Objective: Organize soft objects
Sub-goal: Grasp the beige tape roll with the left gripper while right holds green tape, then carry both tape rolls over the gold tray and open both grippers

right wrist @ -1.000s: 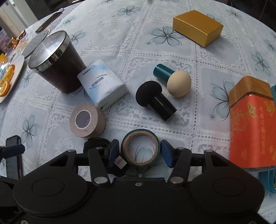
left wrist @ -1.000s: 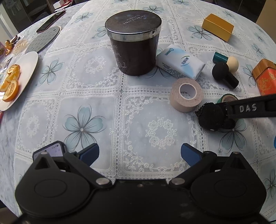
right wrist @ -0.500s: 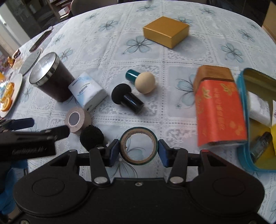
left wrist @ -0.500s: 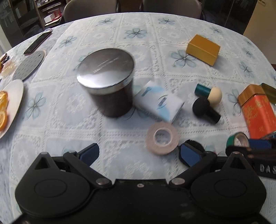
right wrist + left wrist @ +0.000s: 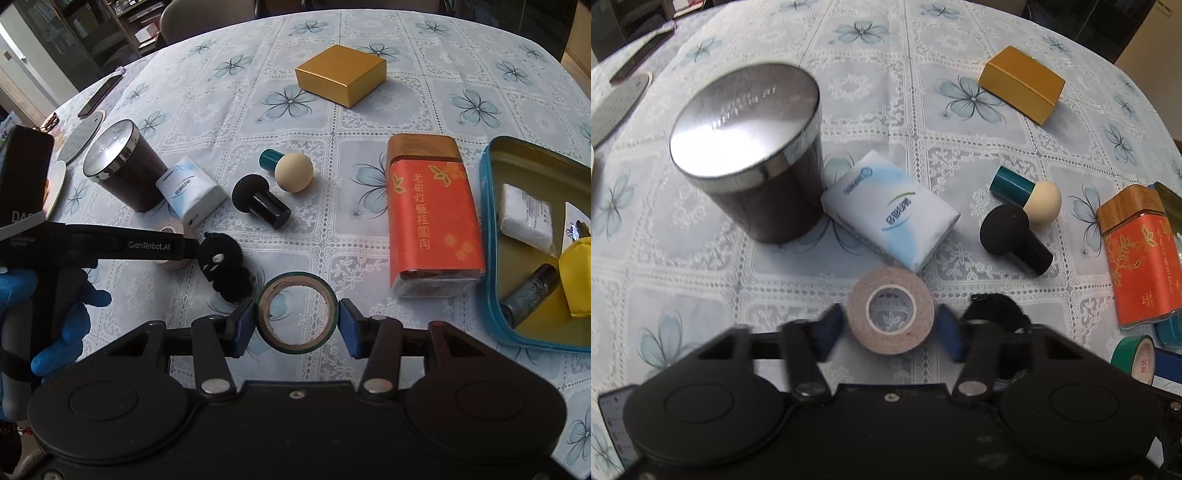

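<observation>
bracketing beige tape roll (image 5: 890,309) with left tool (image 5: 891,332), pads not touching; right tool (image 5: 297,320) clamps green tape roll (image 5: 296,312); next: close left.

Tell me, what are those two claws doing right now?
Left gripper open, straddling beige tape roll. Right gripper shut on green tape roll. Black fuzzy item lies between them.

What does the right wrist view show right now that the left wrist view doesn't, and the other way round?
Right wrist only: the open teal tin holding a white packet, and the left gripper seen from the side. Left wrist only: the beige tape roll whole, between its open fingers. Both: dark jar, tissue pack, green tape roll.
</observation>
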The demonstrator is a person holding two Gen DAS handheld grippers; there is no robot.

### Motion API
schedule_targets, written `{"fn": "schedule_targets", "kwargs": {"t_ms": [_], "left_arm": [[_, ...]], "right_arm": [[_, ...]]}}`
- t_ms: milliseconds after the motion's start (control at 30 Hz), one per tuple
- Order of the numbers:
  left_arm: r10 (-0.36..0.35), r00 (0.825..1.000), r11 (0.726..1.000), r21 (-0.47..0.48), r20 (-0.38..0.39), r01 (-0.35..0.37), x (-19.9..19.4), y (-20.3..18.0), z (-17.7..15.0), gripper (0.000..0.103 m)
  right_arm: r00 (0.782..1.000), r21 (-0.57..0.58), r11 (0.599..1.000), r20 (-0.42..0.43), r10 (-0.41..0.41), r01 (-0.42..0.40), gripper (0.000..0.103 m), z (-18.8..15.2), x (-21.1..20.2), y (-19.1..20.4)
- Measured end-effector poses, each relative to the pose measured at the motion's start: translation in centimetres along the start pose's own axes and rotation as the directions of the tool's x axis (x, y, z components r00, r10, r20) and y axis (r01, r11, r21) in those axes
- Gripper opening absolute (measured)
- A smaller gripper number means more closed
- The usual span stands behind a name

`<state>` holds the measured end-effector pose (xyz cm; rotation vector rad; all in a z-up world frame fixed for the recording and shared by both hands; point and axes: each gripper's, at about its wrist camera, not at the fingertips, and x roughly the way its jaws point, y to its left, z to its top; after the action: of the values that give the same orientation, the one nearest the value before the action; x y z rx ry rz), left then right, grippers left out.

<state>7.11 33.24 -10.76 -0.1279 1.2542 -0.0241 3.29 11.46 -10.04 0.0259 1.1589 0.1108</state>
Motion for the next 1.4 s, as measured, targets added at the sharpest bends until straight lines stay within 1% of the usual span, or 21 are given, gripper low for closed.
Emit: {"fn": "schedule_targets", "kwargs": {"t_ms": [67, 133, 300, 467, 667, 833, 1033, 1200, 1400], "left_arm": [[0.0, 1.0, 1.0, -0.014, 0.01, 0.0, -0.3, 0.2, -0.3, 0.046], [0.016, 1.0, 1.0, -0.017, 0.015, -0.015, -0.7, 0.2, -0.7, 0.046], [0.023, 1.0, 0.999, -0.044, 0.004, -0.022, -2.2, 0.5, -2.0, 0.046], [0.043, 0.999, 0.999, -0.024, 0.007, -0.043, -4.3, -0.4, -3.9, 0.046], [0.032, 0.999, 0.999, 0.018, 0.021, -0.032, -6.3, -3.0, -4.9, 0.046], [-0.016, 0.999, 0.998, 0.053, 0.027, 0.015, -7.7, -6.5, -5.1, 0.046], [-0.071, 0.997, 0.987, 0.147, 0.023, 0.067, -8.5, -12.3, -5.4, 0.046], [-0.118, 0.993, 0.972, 0.207, 0.001, 0.116, -8.2, -17.6, -5.4, 0.046], [-0.16, 0.987, 0.949, 0.274, -0.009, 0.156, -7.8, -24.2, -5.1, 0.046]], "right_arm": [[1.0, -0.009, 1.0, 0.001, 0.007, -0.007, 0.048, -0.1, -0.3, -0.2], [1.0, -0.018, 1.0, -0.002, 0.014, -0.014, 0.048, -0.3, -0.5, -0.4], [0.999, -0.029, 0.999, -0.016, 0.034, -0.035, 0.048, -0.8, -1.2, -1.2], [0.999, -0.042, 0.998, -0.019, 0.036, -0.037, 0.048, -1.6, -2.2, -2.2], [0.999, -0.039, 0.998, -0.002, 0.05, -0.05, 0.048, -2.2, -4.0, -3.7], [0.999, -0.043, 0.998, 0.013, 0.038, -0.038, 0.048, -2.7, -5.4, -5.6], [0.999, 0.009, 1.0, 0.035, 0.004, -0.004, 0.048, -3.3, -7.1, -9.6], [0.999, 0.083, 0.996, 0.04, -0.037, 0.034, 0.048, -3.9, -8.5, -14.2], [0.994, 0.187, 0.978, 0.053, -0.1, 0.089, 0.048, -4.5, -10.4, -20.6]]}}
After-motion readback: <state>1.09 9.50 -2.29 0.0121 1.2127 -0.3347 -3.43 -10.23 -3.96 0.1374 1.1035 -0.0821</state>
